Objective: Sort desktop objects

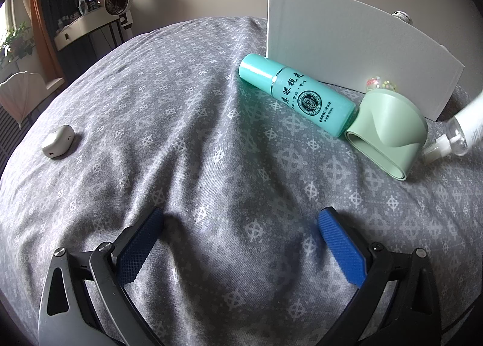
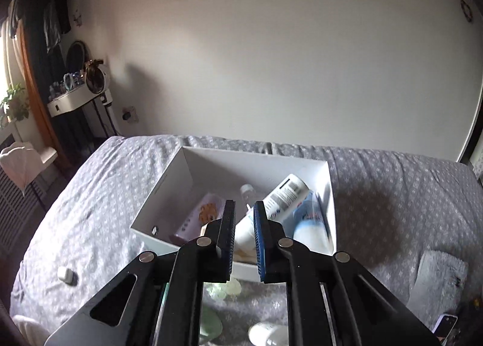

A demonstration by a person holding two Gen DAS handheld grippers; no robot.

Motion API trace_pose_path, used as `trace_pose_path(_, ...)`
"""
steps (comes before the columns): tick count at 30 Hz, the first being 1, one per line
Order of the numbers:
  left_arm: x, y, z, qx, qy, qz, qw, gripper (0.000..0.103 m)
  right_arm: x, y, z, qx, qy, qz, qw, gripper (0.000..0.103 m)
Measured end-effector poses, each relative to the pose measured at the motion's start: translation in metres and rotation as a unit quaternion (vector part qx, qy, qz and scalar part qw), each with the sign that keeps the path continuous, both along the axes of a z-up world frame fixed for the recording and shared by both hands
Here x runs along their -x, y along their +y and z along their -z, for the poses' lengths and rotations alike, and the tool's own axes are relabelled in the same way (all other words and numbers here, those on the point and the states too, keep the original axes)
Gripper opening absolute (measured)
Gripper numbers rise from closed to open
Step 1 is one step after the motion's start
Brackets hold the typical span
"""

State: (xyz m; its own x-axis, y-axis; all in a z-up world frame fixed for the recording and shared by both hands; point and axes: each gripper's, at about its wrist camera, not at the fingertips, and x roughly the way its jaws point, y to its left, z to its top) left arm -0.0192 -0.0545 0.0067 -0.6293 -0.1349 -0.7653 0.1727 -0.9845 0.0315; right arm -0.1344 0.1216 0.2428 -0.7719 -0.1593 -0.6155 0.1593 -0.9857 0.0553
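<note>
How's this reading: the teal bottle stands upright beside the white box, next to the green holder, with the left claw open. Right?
Not quite. The teal bottle lies on its side, not upright, as the left wrist view shows. The rest holds: it is beside the white box, next to the green holder, and the left claw is open.

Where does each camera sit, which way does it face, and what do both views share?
Left wrist: on the left gripper, tilted down at the bed cover, a teal bottle and the white box; its jaws show, open.
Right wrist: on the right gripper, higher, facing into the box and the wall; its jaws show, shut.
Shared: box, cover, small white case.
</note>
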Motion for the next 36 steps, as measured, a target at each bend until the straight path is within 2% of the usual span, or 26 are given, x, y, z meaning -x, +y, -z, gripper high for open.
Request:
trace_pose_path(3,0.0,0.0,0.0,0.0,0.0,0.0,1.0,0.103,-0.01,0.001,0.009,0.014,0.021,0.003,1.0,0.009)
trace_pose_path(4,0.0,0.0,0.0,0.0,0.0,0.0,1.0,0.103,-0.016,0.004,0.018,0.018,0.018,0.009,1.0,0.012)
trace_pose_path(6,0.0,0.0,0.0,0.0,0.0,0.0,1.0,0.103,-0.029,0.018,0.044,0.021,-0.004,0.023,0.999,0.027)
trace_pose_path(7,0.0,0.0,0.0,0.0,0.0,0.0,1.0,0.103,-0.035,0.025,0.058,0.021,-0.021,0.028,0.999,0.039)
trace_pose_path(8,0.0,0.0,0.0,0.0,0.0,0.0,1.0,0.103,-0.042,0.033,0.07,0.018,-0.035,0.036,0.999,0.046)
trace_pose_path(14,0.0,0.0,0.0,0.0,0.0,0.0,1.0,0.103,-0.088,0.084,0.128,-0.003,-0.096,0.075,0.993,0.062)
trace_pose_path(16,0.0,0.0,0.0,0.0,0.0,0.0,1.0,0.103,-0.103,0.103,0.142,-0.005,-0.113,0.092,0.989,0.067)
trace_pose_path(19,0.0,0.0,0.0,0.0,0.0,0.0,1.0,0.103,-0.117,0.118,0.16,-0.003,-0.135,0.107,0.985,0.067)
trace_pose_path(24,0.0,0.0,0.0,0.0,0.0,0.0,1.0,0.103,-0.126,0.115,0.186,0.009,-0.166,0.111,0.98,0.069)
trace_pose_path(27,0.0,0.0,0.0,0.0,0.0,0.0,1.0,0.103,-0.121,0.106,0.2,0.009,-0.168,0.133,0.977,0.07)
trace_pose_path(28,0.0,0.0,0.0,0.0,0.0,0.0,1.0,0.103,-0.118,0.105,0.207,0.009,-0.169,0.147,0.975,0.078)
trace_pose_path(29,0.0,0.0,0.0,0.0,0.0,0.0,1.0,0.103,-0.114,0.103,0.215,0.007,-0.174,0.16,0.972,0.097)
trace_pose_path(30,0.0,0.0,0.0,0.0,0.0,0.0,1.0,0.103,-0.111,0.099,0.225,0.001,-0.177,0.168,0.97,0.103)
trace_pose_path(33,0.0,0.0,0.0,0.0,0.0,0.0,1.0,0.103,-0.119,0.075,0.235,-0.074,-0.124,0.185,0.972,0.103)
trace_pose_path(36,0.0,0.0,0.0,0.0,0.0,0.0,1.0,0.103,-0.121,0.078,0.236,-0.063,-0.128,0.192,0.971,0.103)
